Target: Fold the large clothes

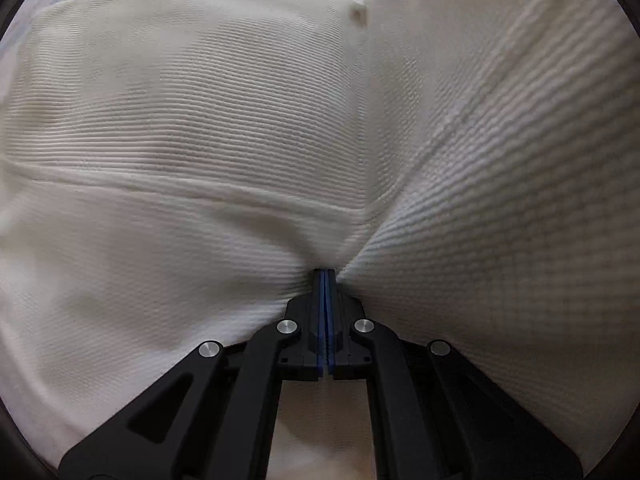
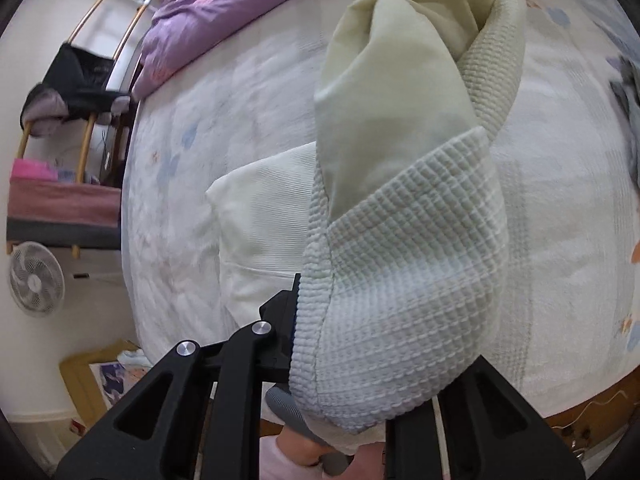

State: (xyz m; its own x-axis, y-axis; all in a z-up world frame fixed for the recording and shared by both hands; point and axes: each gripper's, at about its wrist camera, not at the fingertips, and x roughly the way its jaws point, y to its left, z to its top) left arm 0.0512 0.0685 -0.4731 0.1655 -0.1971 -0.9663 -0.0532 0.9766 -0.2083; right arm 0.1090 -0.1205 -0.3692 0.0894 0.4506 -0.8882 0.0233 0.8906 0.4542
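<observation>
A large cream waffle-knit garment fills the left wrist view, spread flat with a fold ridge running up to the right. My left gripper is shut on a pinch of this cloth at its near edge. In the right wrist view my right gripper holds a bunched part of the same garment, lifted above the bed; its smooth pale lining shows above. The cloth drapes over the fingertips and hides them. A flat part of the garment lies on the bed below.
The bed has a white floral sheet, with a purple quilt at its far end. Left of the bed stand a wooden rack with clothes, a fan and a cardboard box. A grey item lies at the right.
</observation>
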